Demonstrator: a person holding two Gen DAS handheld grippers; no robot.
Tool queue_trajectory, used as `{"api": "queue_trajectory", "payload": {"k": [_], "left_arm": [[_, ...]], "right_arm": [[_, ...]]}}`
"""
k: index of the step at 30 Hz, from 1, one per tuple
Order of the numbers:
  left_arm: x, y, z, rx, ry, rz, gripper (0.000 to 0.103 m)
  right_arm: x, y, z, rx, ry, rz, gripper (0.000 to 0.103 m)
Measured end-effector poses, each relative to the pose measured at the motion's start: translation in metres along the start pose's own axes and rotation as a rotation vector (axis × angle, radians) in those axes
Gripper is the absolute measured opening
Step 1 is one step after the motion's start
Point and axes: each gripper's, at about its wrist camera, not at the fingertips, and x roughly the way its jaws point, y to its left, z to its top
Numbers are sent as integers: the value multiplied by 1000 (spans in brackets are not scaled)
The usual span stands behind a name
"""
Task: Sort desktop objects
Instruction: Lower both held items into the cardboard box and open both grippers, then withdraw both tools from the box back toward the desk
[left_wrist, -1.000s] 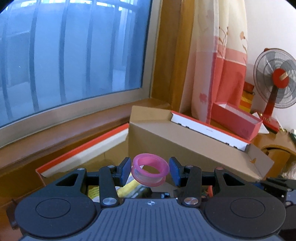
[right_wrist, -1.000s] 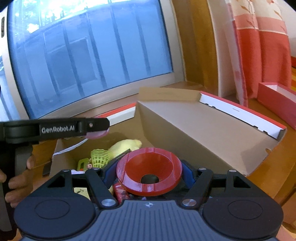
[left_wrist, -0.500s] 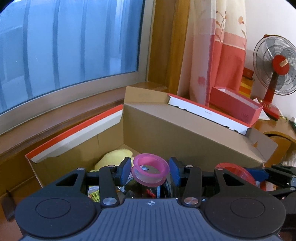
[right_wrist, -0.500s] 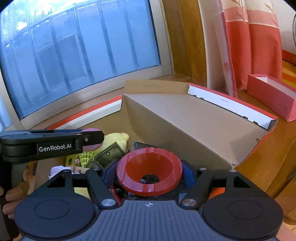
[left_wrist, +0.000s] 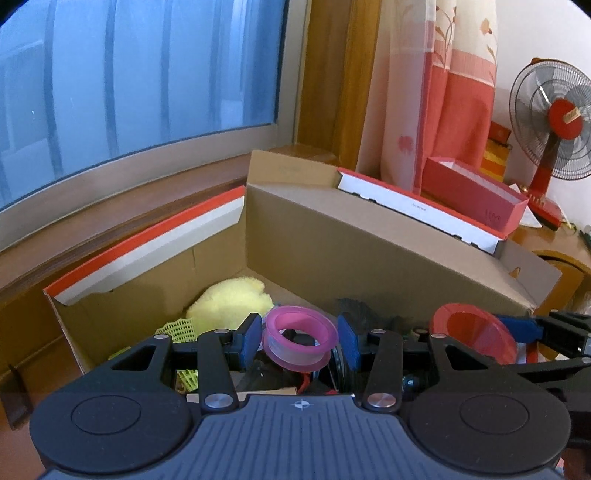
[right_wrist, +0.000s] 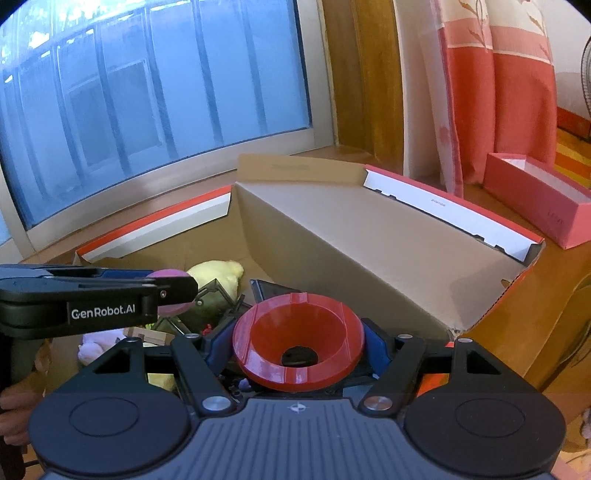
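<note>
Pink plastic tape ring (left_wrist: 300, 341) and red plastic funnel (right_wrist: 298, 349) hovering over the open cardboard box (right_wrist: 369, 236).
Left gripper (left_wrist: 300, 341) is clenching the ring; right gripper (right_wrist: 298, 350) is clenching the funnel.

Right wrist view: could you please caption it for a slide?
Right gripper holds a red funnel over the open cardboard box.

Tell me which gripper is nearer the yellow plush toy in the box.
Left. The left gripper, holding the pink ring, hangs just beside the yellow plush toy; the right gripper, holding the red funnel, sits farther right.
</note>
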Motion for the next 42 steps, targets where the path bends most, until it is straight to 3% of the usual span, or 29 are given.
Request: {"api": "queue_trajectory", "payload": {"k": [8, 13, 16, 27, 34, 42], "left_arm": [[-1, 1, -1, -6, 4, -2, 52], [-5, 1, -1, -4, -16, 4, 73], [-8, 0, -2, 1, -20, 14, 75], [-33, 7, -7, -43, -41, 29, 83], [-73, 18, -21, -40, -80, 52, 90], [-146, 57, -49, -63, -140, 97, 93]], "right_arm": [[5, 2, 1, -12, 9, -10, 72], [6, 2, 1, -11, 9, 0, 79], [4, 4, 1, -16, 1, -6, 86], [-10, 10, -4, -15, -10, -8, 89], [-30, 27, -9, 5, -60, -9, 91], [-66, 91, -23, -59, -114, 9, 91]]}}
